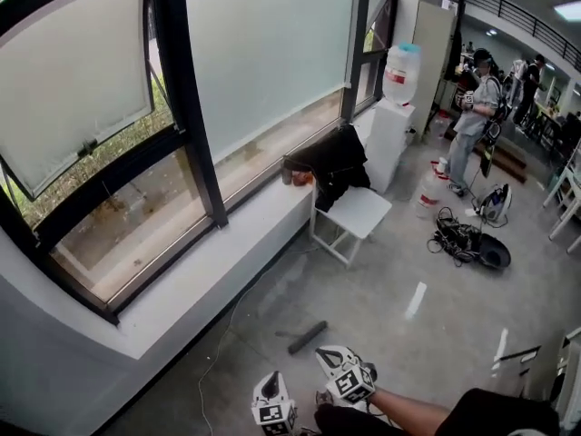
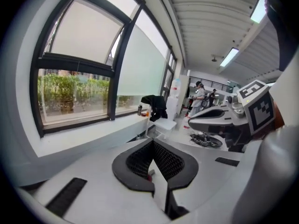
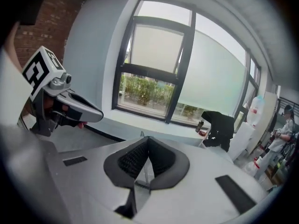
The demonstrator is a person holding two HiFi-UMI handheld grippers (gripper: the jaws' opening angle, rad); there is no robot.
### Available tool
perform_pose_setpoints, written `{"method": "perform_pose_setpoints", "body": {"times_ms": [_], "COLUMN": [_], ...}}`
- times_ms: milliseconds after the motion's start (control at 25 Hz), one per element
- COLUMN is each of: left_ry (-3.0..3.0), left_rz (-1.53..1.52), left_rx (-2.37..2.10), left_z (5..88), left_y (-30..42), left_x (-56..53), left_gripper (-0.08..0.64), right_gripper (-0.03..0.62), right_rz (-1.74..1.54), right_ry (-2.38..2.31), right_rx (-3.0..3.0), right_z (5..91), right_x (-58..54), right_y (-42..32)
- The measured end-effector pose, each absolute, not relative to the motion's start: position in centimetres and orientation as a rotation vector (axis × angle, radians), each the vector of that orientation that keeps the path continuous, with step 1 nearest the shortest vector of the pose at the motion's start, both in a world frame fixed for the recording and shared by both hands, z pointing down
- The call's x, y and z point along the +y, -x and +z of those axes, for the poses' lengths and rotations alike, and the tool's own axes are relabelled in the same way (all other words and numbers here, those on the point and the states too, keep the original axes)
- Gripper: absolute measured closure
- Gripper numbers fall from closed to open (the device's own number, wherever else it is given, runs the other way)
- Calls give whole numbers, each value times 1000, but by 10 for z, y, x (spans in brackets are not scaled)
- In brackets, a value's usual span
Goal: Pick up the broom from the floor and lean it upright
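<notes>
Water jug atop dispenser, second jug beside it

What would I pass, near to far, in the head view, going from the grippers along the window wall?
dark bar on the floor → white chair → black jacket draped over the chair's back → white water dispenser

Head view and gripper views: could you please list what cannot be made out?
- Head view: the dark bar on the floor is too small to identify.
- Head view: the left hand-held gripper is cut off by the bottom edge.
- Left gripper view: a red speck behind the jaws is too small to name.
</notes>
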State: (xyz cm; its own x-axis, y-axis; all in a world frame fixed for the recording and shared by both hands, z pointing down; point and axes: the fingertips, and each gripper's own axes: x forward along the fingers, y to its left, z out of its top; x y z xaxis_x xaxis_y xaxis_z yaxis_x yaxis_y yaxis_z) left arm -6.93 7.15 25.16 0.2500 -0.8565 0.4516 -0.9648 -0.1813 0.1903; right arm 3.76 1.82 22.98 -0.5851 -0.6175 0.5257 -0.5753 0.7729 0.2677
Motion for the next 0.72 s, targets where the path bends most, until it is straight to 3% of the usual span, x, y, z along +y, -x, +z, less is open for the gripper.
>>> {"method": "perform_pose_setpoints", "body": {"times_ms": [280, 720], "left_ry": [-2216, -2284], "left_rz": [269, 209], "left_rx": [-1670, -1663], "left_z": [229, 189], "left_y": [61, 46], "left_x": [102, 113], "left_gripper": [555, 555], "right_gripper": [584, 584], "right_rz": [-182, -232], "right_ry": [-1126, -1138], "right_rx": [-2378, -2398], "right_z": [180, 154], "right_x": [51, 80], "right_y": [-59, -60]}}
